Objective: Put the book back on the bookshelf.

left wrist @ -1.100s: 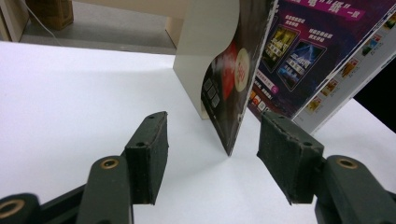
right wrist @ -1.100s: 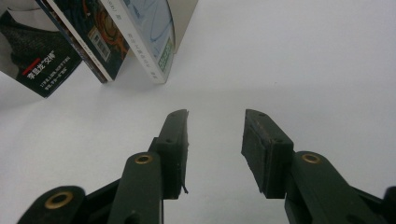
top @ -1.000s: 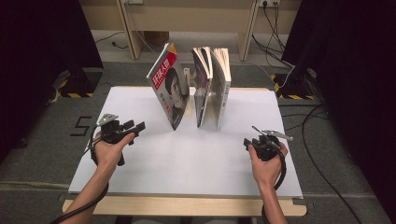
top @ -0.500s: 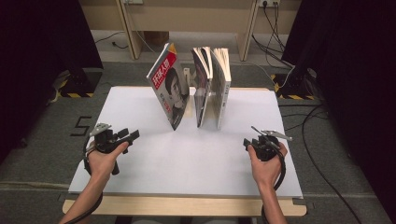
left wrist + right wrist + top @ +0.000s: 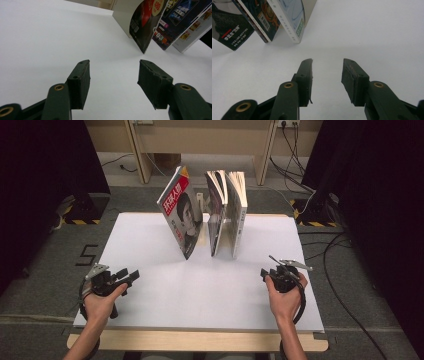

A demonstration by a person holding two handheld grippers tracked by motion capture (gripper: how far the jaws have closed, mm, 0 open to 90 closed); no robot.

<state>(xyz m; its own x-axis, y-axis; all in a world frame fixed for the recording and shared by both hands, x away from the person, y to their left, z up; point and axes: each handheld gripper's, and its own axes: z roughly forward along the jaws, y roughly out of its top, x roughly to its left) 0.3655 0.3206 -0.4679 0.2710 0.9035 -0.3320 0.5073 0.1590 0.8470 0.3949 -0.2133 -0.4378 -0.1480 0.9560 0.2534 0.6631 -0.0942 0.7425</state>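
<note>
Three books stand upright at the back middle of the white table top: a red-covered magazine that leans left, a dark-covered book and a pale book. My left gripper sits low near the table's left front corner, open, with nothing between its jaws; in the left gripper view the magazine is far ahead at the upper right. My right gripper rests at the right front, also open and empty; the right gripper view has the books' lower edges at the upper left.
A low beige stand sits behind the books. The wooden table edge runs along the front. Cables lie on the floor to the right, and a wooden shelf frame stands behind the table.
My left gripper has moved toward the near left corner and lower over the table. The right gripper and the books have kept still.
</note>
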